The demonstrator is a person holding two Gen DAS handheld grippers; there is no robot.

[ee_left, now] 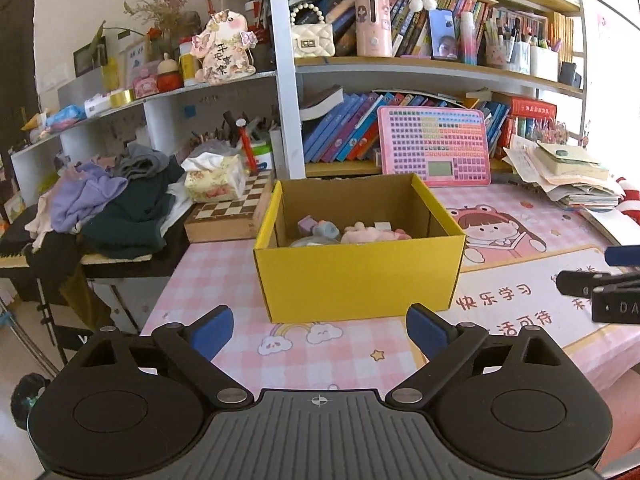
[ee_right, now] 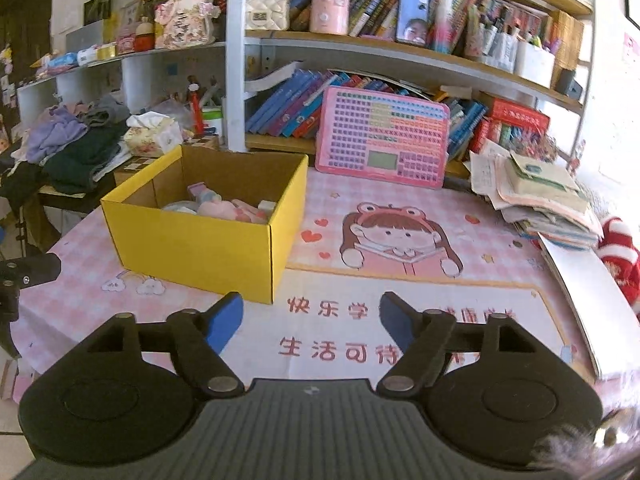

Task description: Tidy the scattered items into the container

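A yellow cardboard box (ee_left: 356, 280) (ee_right: 188, 248) stands open on the pink desk mat. Inside lie a pink plush toy (ee_left: 372, 235) (ee_right: 224, 209), a grey-blue toy (ee_left: 326, 230) and other small pastel items. My left gripper (ee_left: 320, 330) is open just in front of the box, nothing between its blue pads. My right gripper (ee_right: 312, 318) is open over the mat's printed lettering, right of the box's near corner, and empty. The right gripper's tip (ee_left: 600, 280) shows at the right edge of the left wrist view; the left one's black finger (ee_right: 28, 270) shows at the left edge of the right wrist view.
A pink keyboard toy (ee_left: 436, 146) (ee_right: 382, 138) leans on the bookshelf behind the box. A stack of papers and notebooks (ee_left: 568, 176) (ee_right: 540, 196) sits at the right. A chessboard box (ee_left: 232, 208), a tissue box (ee_left: 214, 178) and piled clothes (ee_left: 112, 200) lie left.
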